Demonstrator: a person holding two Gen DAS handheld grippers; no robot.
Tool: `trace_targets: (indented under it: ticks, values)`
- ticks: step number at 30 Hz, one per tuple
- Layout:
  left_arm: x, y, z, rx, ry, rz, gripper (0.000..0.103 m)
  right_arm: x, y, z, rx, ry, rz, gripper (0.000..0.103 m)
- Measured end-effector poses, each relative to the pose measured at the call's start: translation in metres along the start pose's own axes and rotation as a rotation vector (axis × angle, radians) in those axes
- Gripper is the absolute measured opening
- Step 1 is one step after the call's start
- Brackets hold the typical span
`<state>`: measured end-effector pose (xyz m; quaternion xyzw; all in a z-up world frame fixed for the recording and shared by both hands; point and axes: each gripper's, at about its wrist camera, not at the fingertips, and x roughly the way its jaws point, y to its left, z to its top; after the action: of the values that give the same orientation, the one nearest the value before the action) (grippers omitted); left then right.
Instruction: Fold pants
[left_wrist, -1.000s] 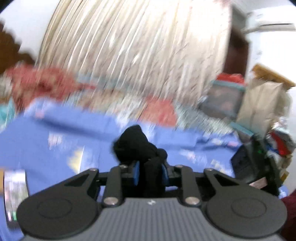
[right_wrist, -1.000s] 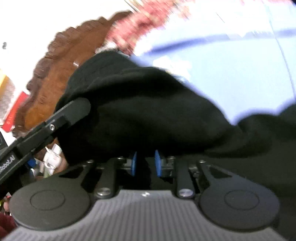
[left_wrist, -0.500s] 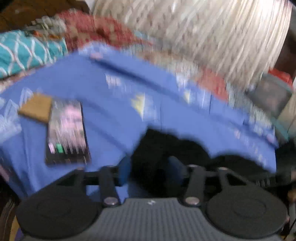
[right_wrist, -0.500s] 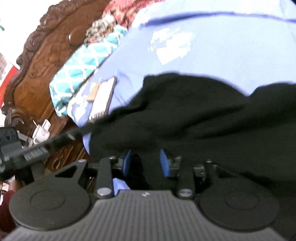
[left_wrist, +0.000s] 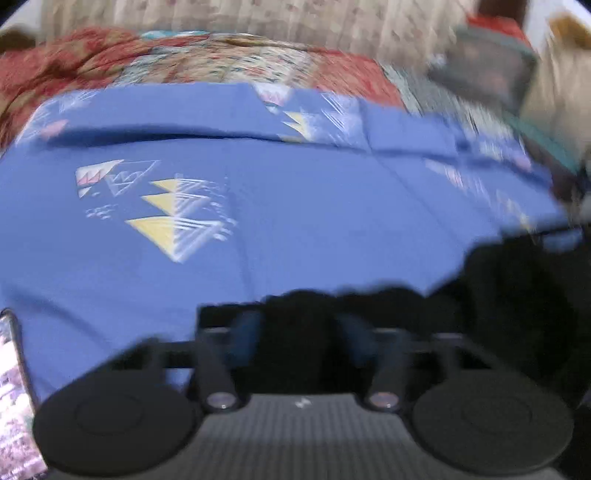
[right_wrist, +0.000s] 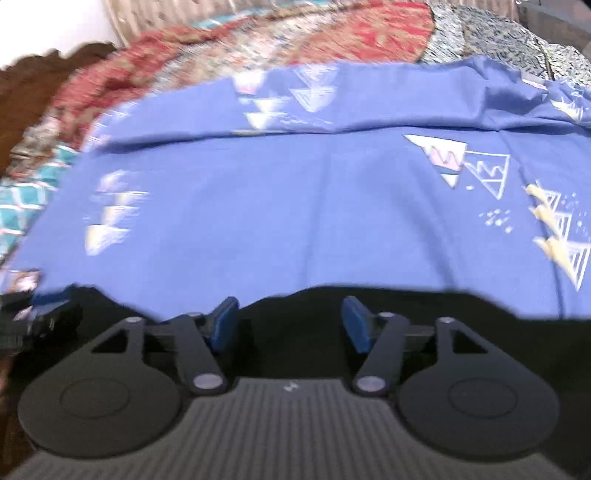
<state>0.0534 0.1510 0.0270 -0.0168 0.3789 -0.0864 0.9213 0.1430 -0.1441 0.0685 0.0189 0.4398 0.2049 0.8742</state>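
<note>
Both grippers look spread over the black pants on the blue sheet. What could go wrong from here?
1. The right gripper is open above the black pants; closing may also pinch the blue sheet.
2. The phone lies near the left gripper; a sweep could knock it.

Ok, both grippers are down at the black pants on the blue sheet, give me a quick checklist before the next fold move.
1. Right gripper open: ok, blue pads apart.
2. Left gripper open: ok, its fingers look spread, though blurred.
3. Black pants resting on the blue sheet: ok.
4. Pants lying flat and even: cannot tell, only the near edge shows.
5. Phone away from the fabric: ok, at the far left edge.
6. Cloth caught on either gripper: cannot tell, black on black.
</note>
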Motion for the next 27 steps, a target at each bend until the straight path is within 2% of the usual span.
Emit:
trace_targets:
  ticks: [1, 3, 5, 6, 8, 10, 12, 14, 16, 17, 18, 19, 21, 23, 27]
  values:
    - [0.0, -0.015, -0.003, 0.061, -0.015, 0.05, 0.004, 0.013, -0.004, 0.005, -0.004, 0.028, -0.022, 0.075]
    - [-0.008, -0.025, -0.009, 0.043, -0.048, 0.126, 0.004, 0.036, -0.009, 0.007, 0.008, 0.085, -0.042, 0.073]
    - [-0.023, -0.017, -0.011, -0.054, -0.111, 0.229, 0.004, 0.045, 0.0, 0.001, -0.053, 0.103, -0.053, 0.035]
    - [-0.033, -0.008, -0.01, -0.135, -0.155, 0.275, 0.005, 0.043, 0.01, -0.002, -0.114, 0.082, -0.055, 0.007]
    - [-0.052, 0.005, -0.011, -0.269, -0.227, 0.28, 0.005, 0.029, 0.024, -0.008, -0.158, 0.005, -0.061, 0.006]
    - [-0.053, -0.002, -0.01, -0.256, -0.251, 0.322, 0.005, 0.013, 0.026, -0.008, -0.153, -0.134, -0.087, 0.006]
    - [-0.037, -0.015, -0.008, -0.192, -0.236, 0.353, 0.005, 0.011, 0.018, -0.003, -0.08, -0.21, -0.12, 0.007]
    - [-0.014, -0.021, -0.007, -0.155, -0.174, 0.388, 0.01, 0.029, 0.015, 0.003, -0.06, -0.169, -0.162, 0.007]
    - [0.004, -0.017, -0.008, -0.158, -0.078, 0.417, 0.01, 0.056, 0.02, 0.0, -0.133, -0.05, -0.216, 0.012]
    - [0.006, -0.01, -0.008, -0.183, -0.057, 0.413, 0.011, 0.062, 0.023, -0.003, -0.163, -0.034, -0.236, 0.013]
    - [-0.002, -0.007, -0.01, -0.21, -0.065, 0.403, 0.016, 0.058, 0.022, -0.006, -0.168, -0.058, -0.238, 0.018]
    - [-0.011, -0.003, -0.012, -0.231, -0.078, 0.395, 0.028, 0.049, 0.02, -0.007, -0.138, -0.086, -0.223, 0.026]
    - [-0.035, 0.003, -0.018, -0.26, -0.115, 0.393, 0.035, 0.026, 0.008, -0.01, -0.052, -0.131, -0.145, 0.032]
    - [-0.061, 0.011, -0.024, -0.299, -0.157, 0.366, 0.035, 0.003, 0.011, -0.012, -0.004, -0.157, -0.065, 0.032]
    - [-0.102, 0.018, -0.029, -0.372, -0.228, 0.25, 0.032, -0.023, 0.034, -0.038, -0.043, -0.121, 0.115, 0.032]
